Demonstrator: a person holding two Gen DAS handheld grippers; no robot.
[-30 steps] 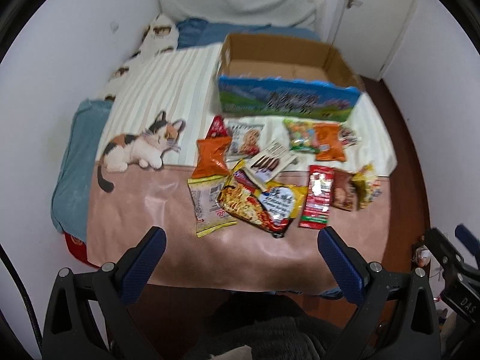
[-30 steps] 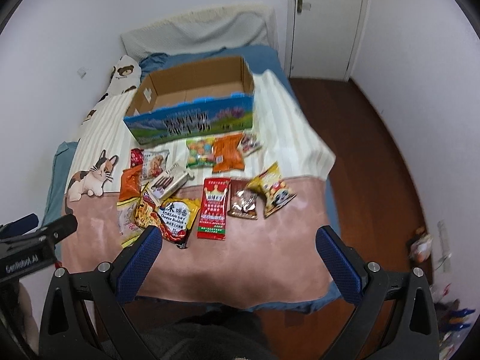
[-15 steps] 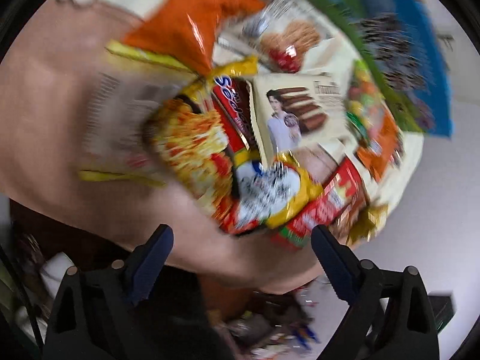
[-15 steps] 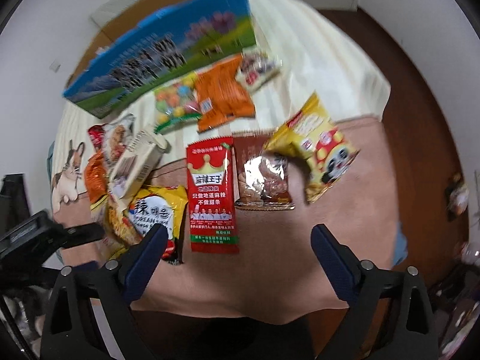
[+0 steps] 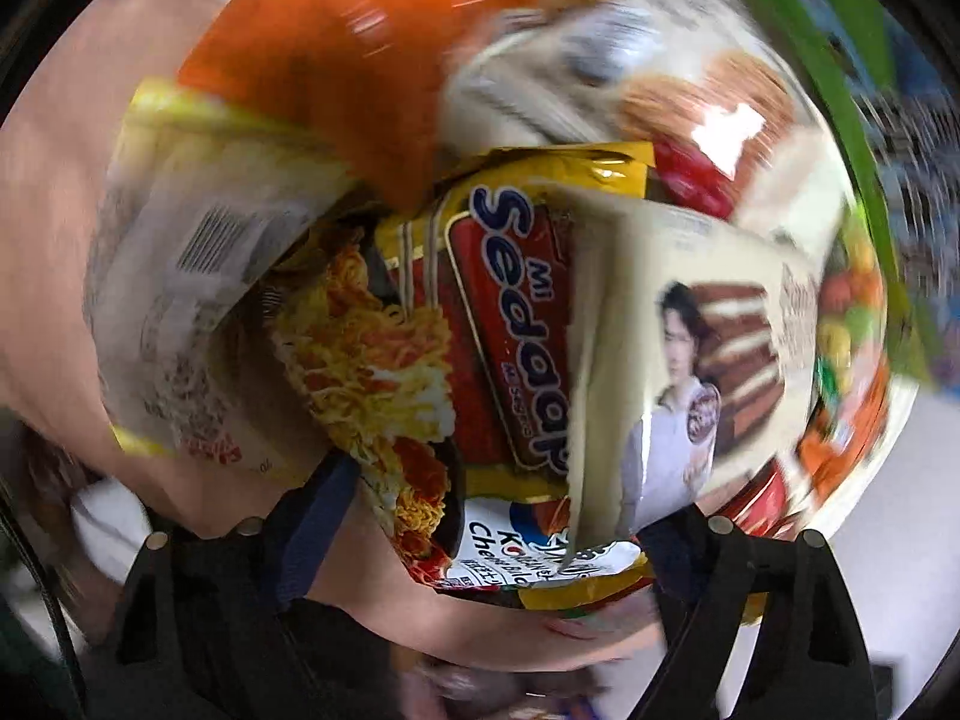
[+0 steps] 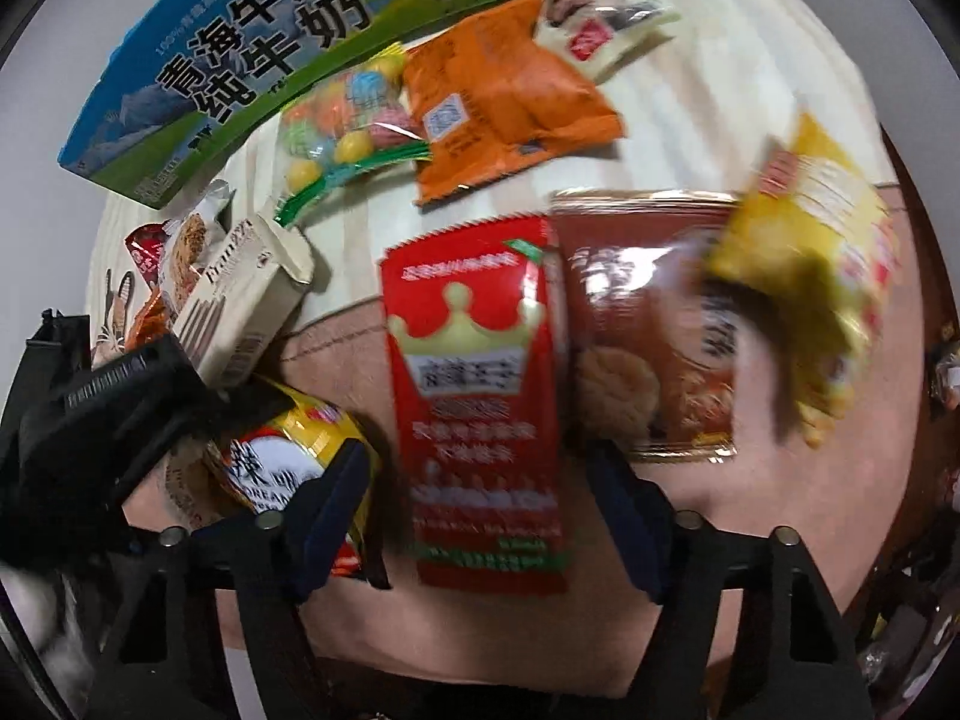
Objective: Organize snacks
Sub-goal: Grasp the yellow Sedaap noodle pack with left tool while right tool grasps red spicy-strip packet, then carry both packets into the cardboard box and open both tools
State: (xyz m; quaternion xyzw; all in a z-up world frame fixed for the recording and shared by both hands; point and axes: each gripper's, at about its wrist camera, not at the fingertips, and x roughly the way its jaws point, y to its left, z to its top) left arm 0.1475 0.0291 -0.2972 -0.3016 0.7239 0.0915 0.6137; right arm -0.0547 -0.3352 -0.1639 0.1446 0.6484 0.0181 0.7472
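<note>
Nothing looks sorted yet. The right gripper (image 6: 480, 516), fingers spread and empty, straddles the red packet (image 6: 480, 396); the left gripper (image 5: 498, 528), likewise gaping, frames the Mi Sedaap noodles (image 5: 510, 330) (both on the bed). Farther off, the milk carton box (image 6: 240, 54) waits.

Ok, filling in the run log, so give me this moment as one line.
left gripper: open, straddling noodle packet | right gripper: open, straddling red packet | milk carton box: behind snacks

Glossy plastic noodle packet (image 5: 510, 324); matt cardboard box (image 6: 246, 306).
</note>
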